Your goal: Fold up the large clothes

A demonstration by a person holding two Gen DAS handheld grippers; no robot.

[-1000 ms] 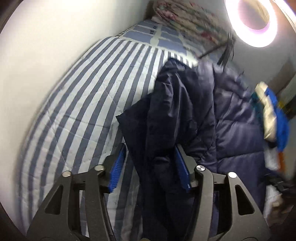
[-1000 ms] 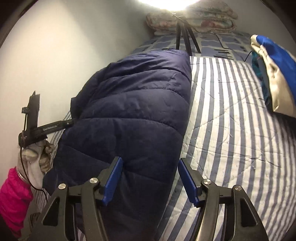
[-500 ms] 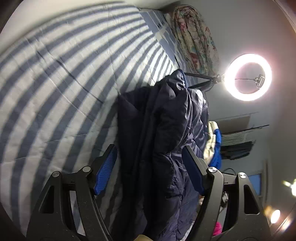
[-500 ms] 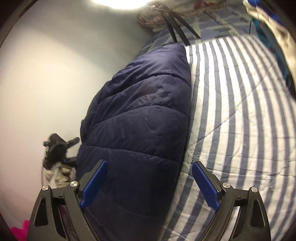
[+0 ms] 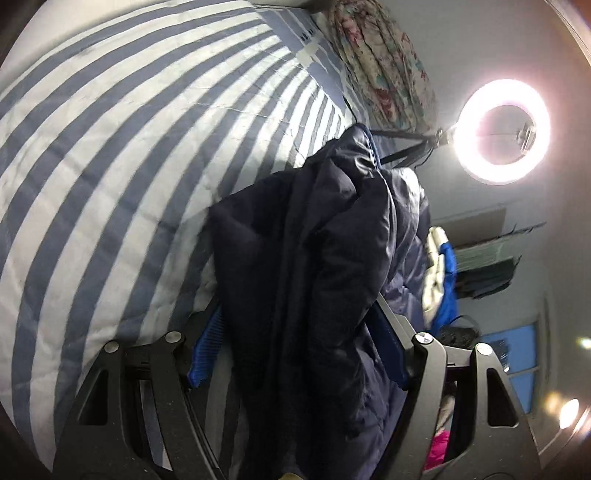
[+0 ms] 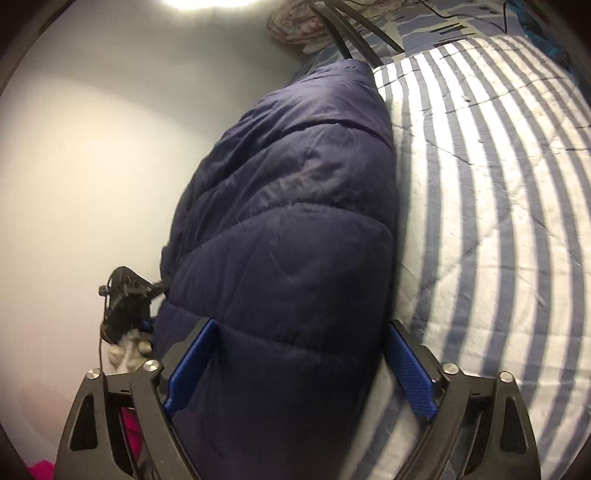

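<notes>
A dark navy quilted puffer jacket [image 5: 317,266] lies bunched on the blue-and-white striped bed [image 5: 110,155]. My left gripper [image 5: 299,347] is open, its blue pads on either side of the jacket's folded bulk. In the right wrist view the jacket [image 6: 295,240] lies as a long padded roll beside the striped cover [image 6: 491,192]. My right gripper [image 6: 299,369] is wide open and straddles the jacket's near end. The left gripper [image 6: 125,306] also shows there at the jacket's left edge.
A lit ring light [image 5: 504,129] on a black tripod [image 6: 351,33] stands near the head of the bed. A floral pillow [image 5: 380,62] lies at the headboard. A blue-and-cream garment [image 5: 441,273] lies beyond the jacket. A pale wall [image 6: 92,166] runs along the bed.
Both grippers have opened wider and tilted, and now sit further over the jacket. The right gripper has moved closer along the jacket's near end. The jacket stays on the bed.
</notes>
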